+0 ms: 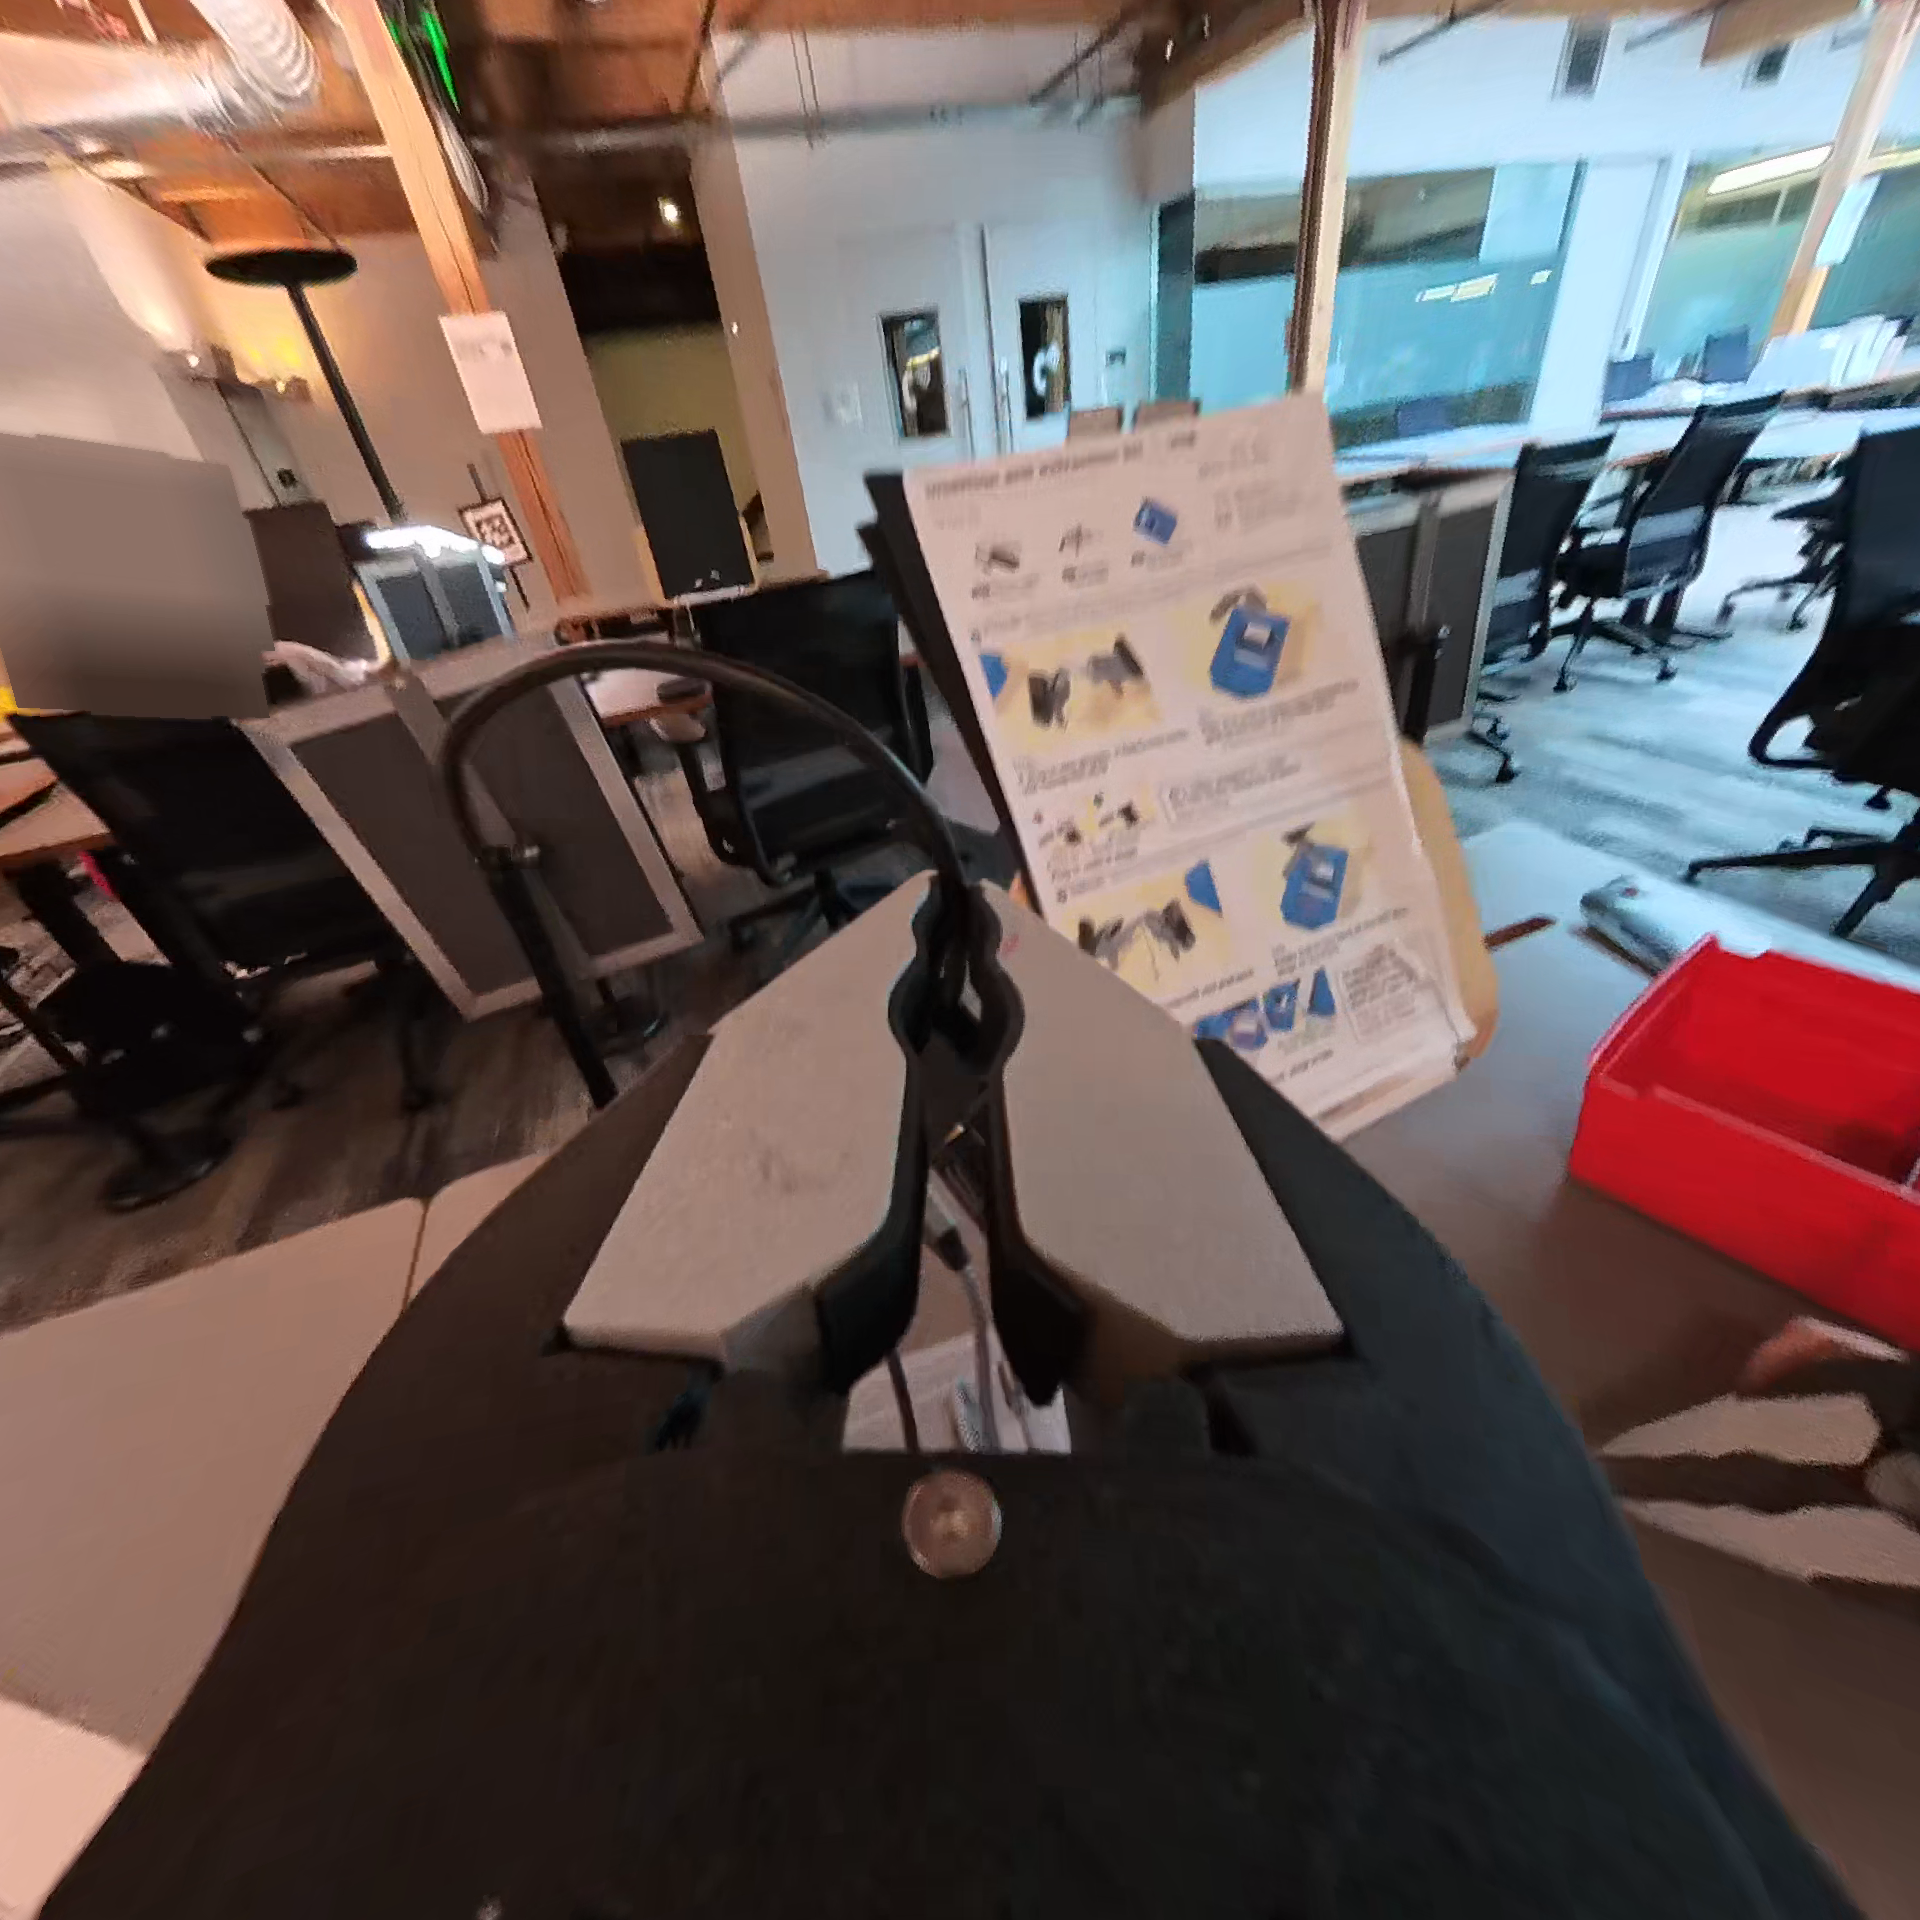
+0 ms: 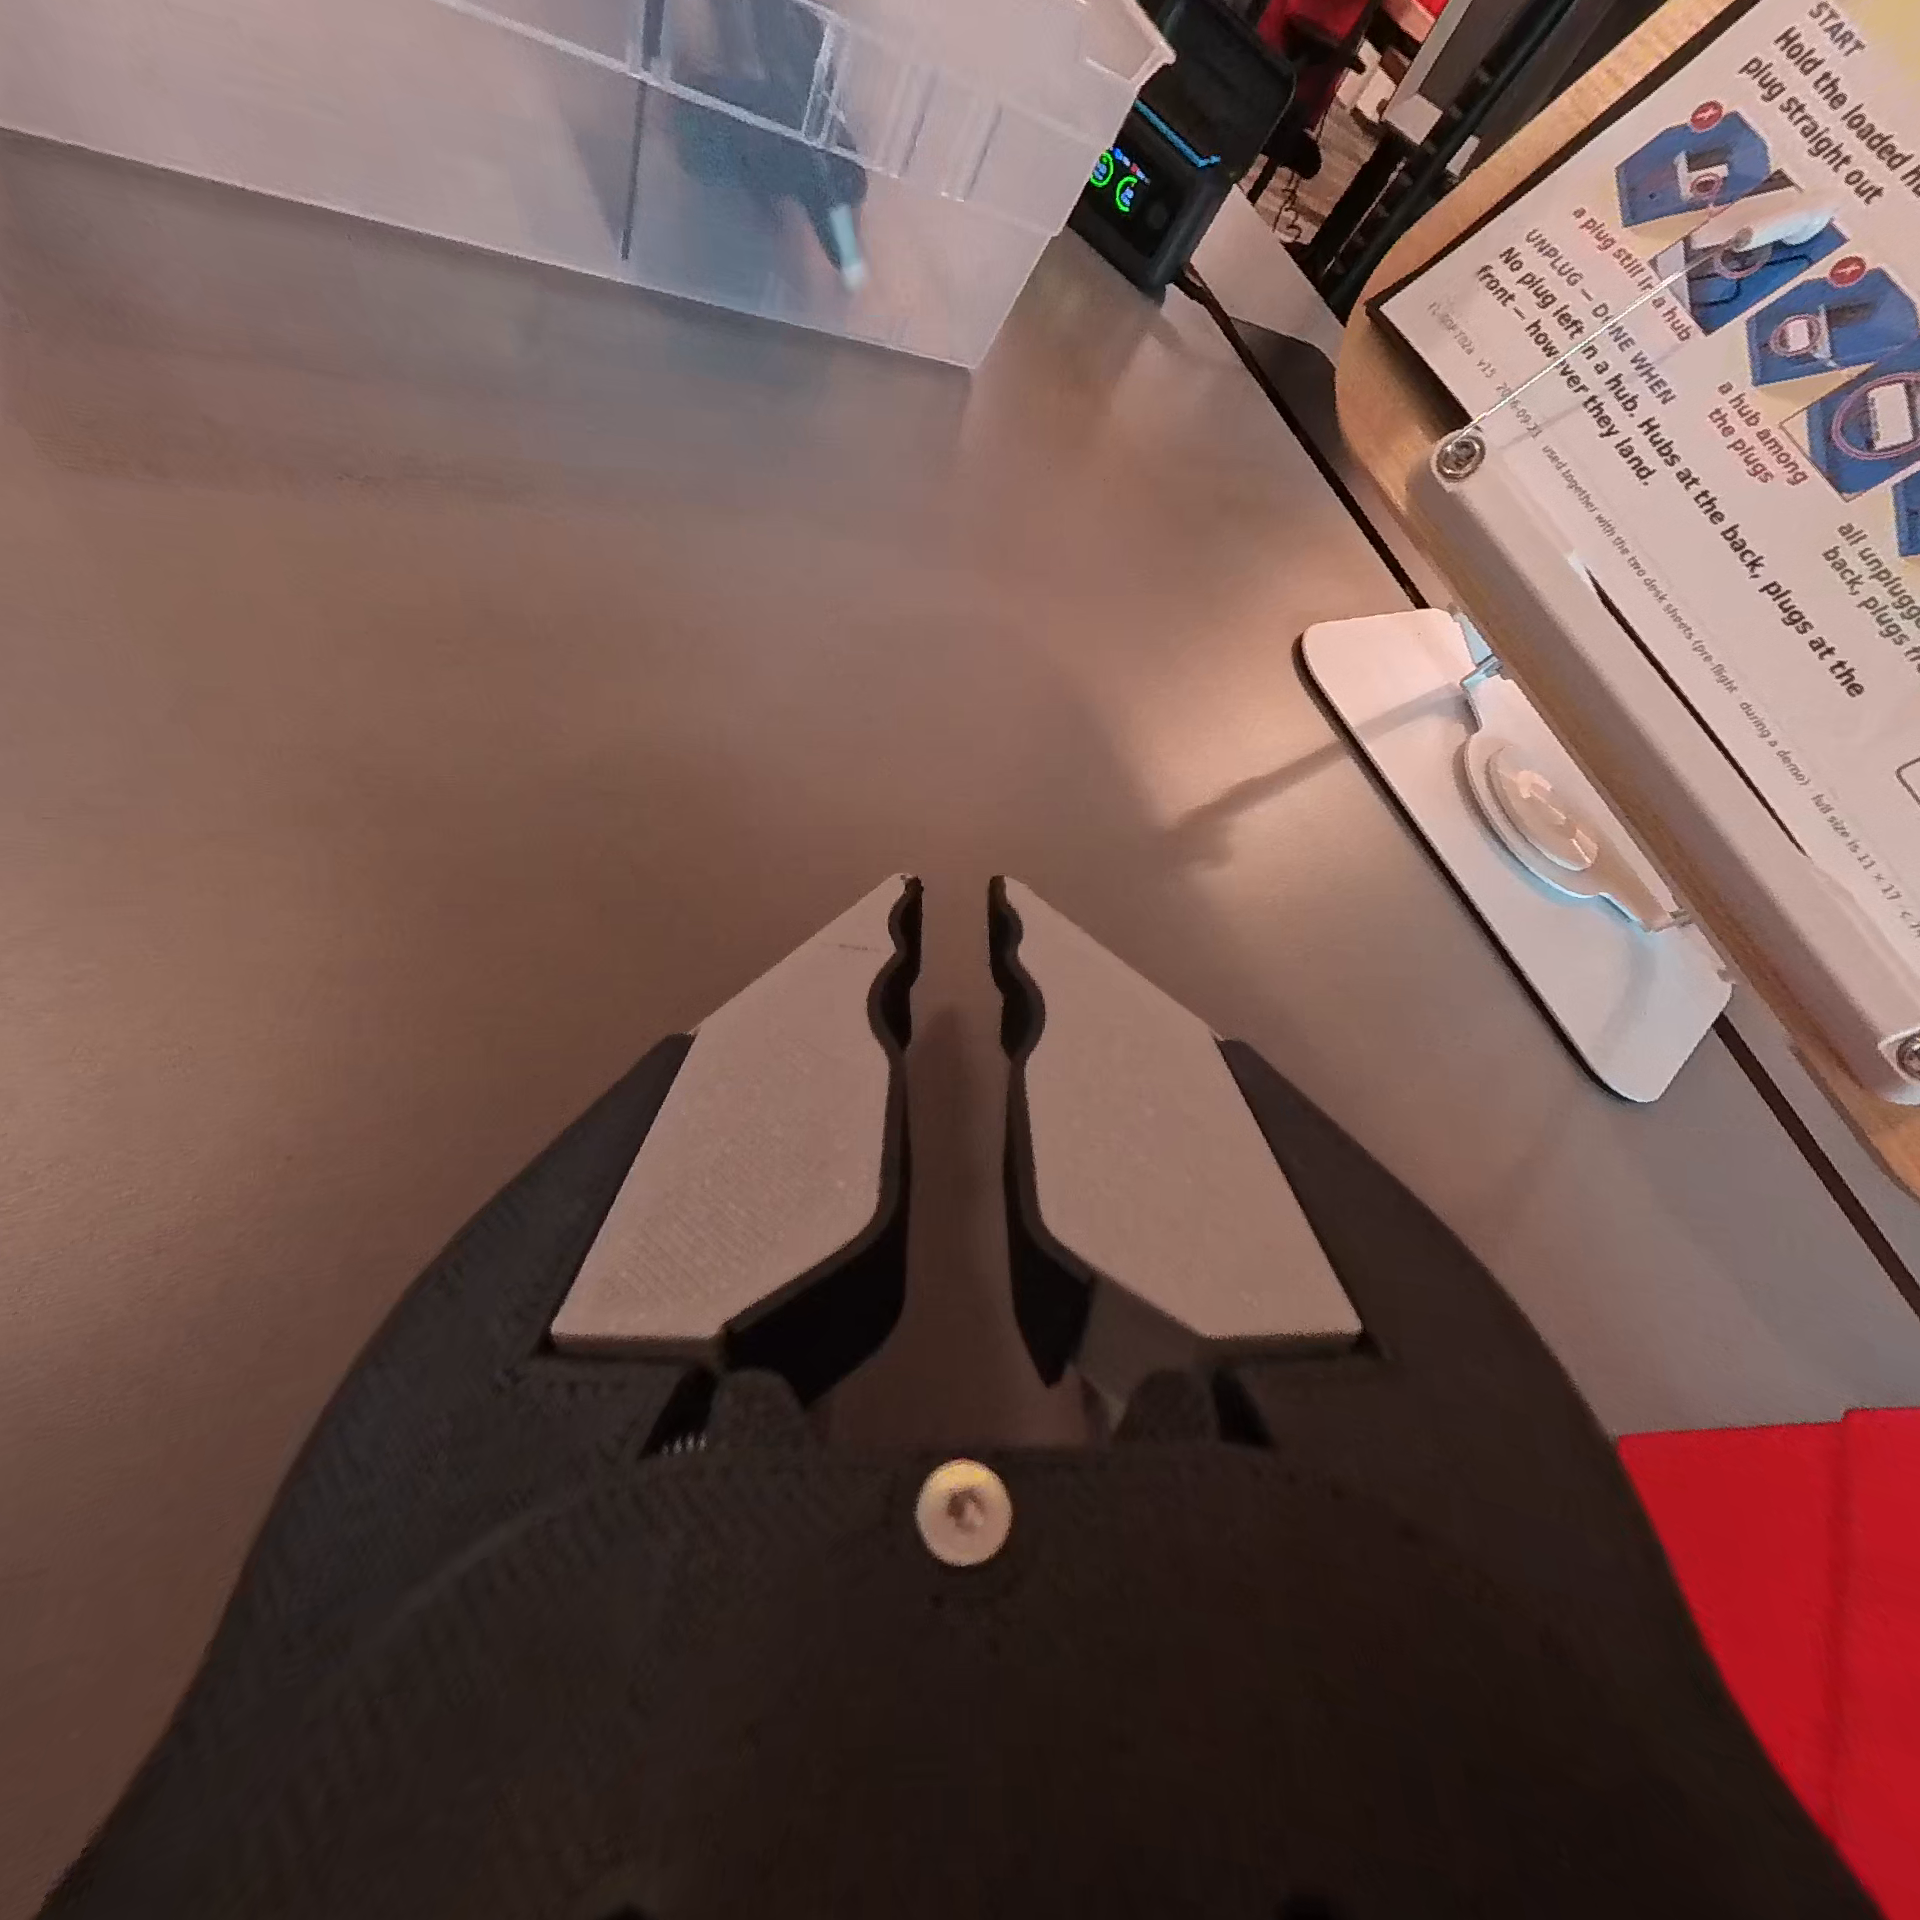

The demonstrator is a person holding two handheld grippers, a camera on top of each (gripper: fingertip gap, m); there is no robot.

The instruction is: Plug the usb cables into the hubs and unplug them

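My left gripper (image 1: 956,940) is shut on a black usb cable (image 1: 665,665), lifted above the table. The cable arcs up and left from the fingertips, then drops down. Below the jaws, a part of the cable with a silver plug end (image 1: 951,1242) hangs between the fingers. My right gripper (image 2: 954,899) is empty, low over the grey table (image 2: 520,675), its jaws a narrow gap apart. A black cable with a silver tip (image 2: 831,213) lies inside a clear plastic bin (image 2: 987,260) at the far left. No hub shows plainly.
An instruction sheet on a wooden stand (image 1: 1174,727) stands ahead; it also fills the right wrist view's right side (image 2: 1714,436), on a white base plate (image 2: 1392,707). A red bin (image 1: 1756,1112) sits right. A black device with green lights (image 2: 1148,203) is behind. A hand (image 1: 1808,1361) shows. Left tips to right tips: about 45 centimetres.
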